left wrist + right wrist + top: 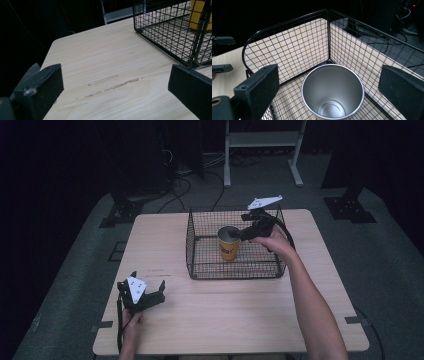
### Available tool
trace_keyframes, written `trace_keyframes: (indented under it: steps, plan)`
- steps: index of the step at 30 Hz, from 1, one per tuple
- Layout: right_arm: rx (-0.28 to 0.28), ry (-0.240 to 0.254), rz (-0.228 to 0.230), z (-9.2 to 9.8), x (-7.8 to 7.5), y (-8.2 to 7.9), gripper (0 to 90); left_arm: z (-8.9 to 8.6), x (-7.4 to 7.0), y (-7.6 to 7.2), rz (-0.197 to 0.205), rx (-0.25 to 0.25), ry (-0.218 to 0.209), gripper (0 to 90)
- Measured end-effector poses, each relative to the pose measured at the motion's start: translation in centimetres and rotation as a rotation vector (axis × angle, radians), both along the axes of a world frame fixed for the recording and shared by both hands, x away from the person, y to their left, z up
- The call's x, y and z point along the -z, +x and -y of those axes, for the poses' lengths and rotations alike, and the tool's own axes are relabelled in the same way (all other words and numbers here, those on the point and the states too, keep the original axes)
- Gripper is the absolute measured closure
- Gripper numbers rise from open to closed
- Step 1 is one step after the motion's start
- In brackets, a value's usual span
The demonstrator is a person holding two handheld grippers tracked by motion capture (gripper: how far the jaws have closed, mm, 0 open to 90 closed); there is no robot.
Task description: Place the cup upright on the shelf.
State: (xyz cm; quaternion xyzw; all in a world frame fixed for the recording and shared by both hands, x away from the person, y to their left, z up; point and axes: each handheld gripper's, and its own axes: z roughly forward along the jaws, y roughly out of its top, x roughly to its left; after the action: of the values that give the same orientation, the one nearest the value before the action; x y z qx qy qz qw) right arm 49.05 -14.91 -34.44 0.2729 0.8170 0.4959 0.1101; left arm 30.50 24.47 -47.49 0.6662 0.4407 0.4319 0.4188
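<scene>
At the centre of the high view, the yellow cup (229, 243) stands upright inside the black wire basket (200, 245) on the table (225, 320). The right gripper (243, 234) hovers just right of the cup's rim, its 2 jaws spread wide and holding nothing. At lower left, the left gripper (148, 292) rests on the table, jaws also apart and empty.

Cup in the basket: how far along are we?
Done: the yellow cup stands upright inside the wire basket. In hand: the right gripper hovers at its rim, jaws open, nothing clamped. The left gripper is open near the table's front-left corner. Left: withdrawing, or gripping; I cannot tell which.
</scene>
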Motion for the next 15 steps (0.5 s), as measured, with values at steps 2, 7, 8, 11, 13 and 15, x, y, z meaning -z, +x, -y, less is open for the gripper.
trace_keyframes:
  steps: [2,7,8,11,13,15]
  plan:
    - [0.001,0.004,0.0,0.2,-0.2,-0.1,3.0,0.0,0.0,0.0,0.0,0.0,-0.001,0.0]
    - [-0.005,0.017,-0.001,0.7,-0.5,-0.5,3.1,0.0,0.0,0.0,0.0,-0.003,0.002,0.0]
    - [-0.005,0.015,-0.001,0.8,-0.5,-0.6,3.1,0.0,0.0,0.1,0.0,-0.004,0.002,0.0]
    - [-0.006,0.016,-0.007,1.1,-0.6,-0.9,3.1,0.0,0.0,0.0,0.0,-0.004,0.003,0.0]
    - [-0.01,0.027,-0.003,1.3,-0.7,-1.2,3.1,0.0,0.0,0.0,-0.001,-0.003,0.007,0.0]
    - [-0.018,0.035,0.0,1.6,-0.7,-1.6,3.1,0.0,0.0,0.0,-0.002,-0.002,0.007,0.0]
